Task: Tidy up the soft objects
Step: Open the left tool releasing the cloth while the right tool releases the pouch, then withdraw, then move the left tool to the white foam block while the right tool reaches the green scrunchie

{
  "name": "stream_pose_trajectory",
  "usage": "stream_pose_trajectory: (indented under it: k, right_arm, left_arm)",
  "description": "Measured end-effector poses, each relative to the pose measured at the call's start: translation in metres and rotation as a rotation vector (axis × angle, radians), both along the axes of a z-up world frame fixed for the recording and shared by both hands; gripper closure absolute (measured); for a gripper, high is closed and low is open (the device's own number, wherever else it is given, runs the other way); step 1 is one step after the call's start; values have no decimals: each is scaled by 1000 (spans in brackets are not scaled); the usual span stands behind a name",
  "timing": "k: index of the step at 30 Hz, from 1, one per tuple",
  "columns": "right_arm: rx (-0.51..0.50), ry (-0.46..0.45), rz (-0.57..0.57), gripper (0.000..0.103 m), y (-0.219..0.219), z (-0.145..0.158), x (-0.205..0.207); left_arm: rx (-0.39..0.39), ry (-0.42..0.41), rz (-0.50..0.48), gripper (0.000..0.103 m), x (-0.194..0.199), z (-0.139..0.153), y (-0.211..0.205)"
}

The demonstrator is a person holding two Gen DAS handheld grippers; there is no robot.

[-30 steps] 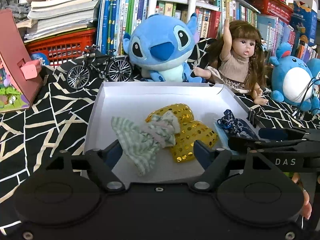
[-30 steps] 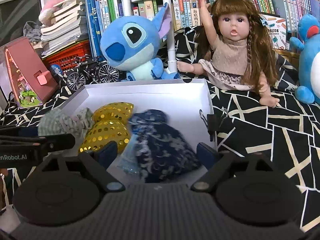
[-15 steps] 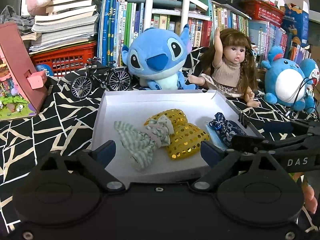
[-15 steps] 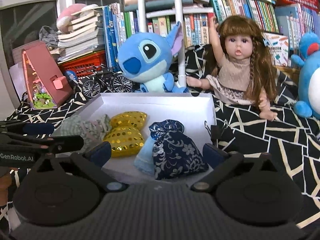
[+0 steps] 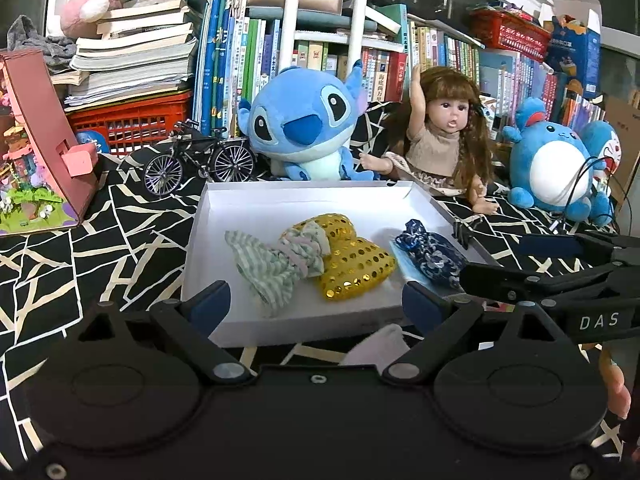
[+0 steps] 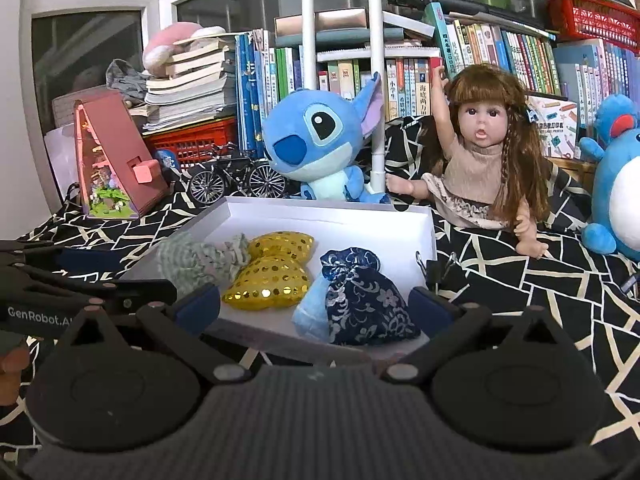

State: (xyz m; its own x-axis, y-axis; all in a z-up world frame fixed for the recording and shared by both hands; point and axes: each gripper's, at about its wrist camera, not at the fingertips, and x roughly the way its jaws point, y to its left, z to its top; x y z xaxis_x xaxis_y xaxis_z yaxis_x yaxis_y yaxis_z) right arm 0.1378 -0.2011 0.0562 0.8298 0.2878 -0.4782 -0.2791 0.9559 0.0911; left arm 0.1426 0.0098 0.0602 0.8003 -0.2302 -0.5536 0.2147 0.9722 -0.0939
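Black patterned cloth (image 5: 100,248) holds a white box (image 5: 280,204); books (image 6: 500,64) behind; both grippers (image 5: 310,308) (image 6: 316,308) gape, empty.

Shallow white cardboard tray (image 5: 192,240) on the black geometric-patterned cloth (image 5: 100,240): its far half lies bare, open from above. Green striped pouch (image 5: 272,264), gold sequinned pouch (image 5: 352,264) and navy floral pouch (image 6: 360,300) crowd the near edge. Black binder clip (image 6: 434,268) guards the right rim.
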Motion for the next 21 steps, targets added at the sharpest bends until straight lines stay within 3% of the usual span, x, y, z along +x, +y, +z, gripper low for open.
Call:
stream_pose_trajectory:
  k: [21]
  right_arm:
    - [-12,-15,-26,0,-13,-11,-31]
  left_arm:
    - [0,-19,-23,9,-50,-10,3]
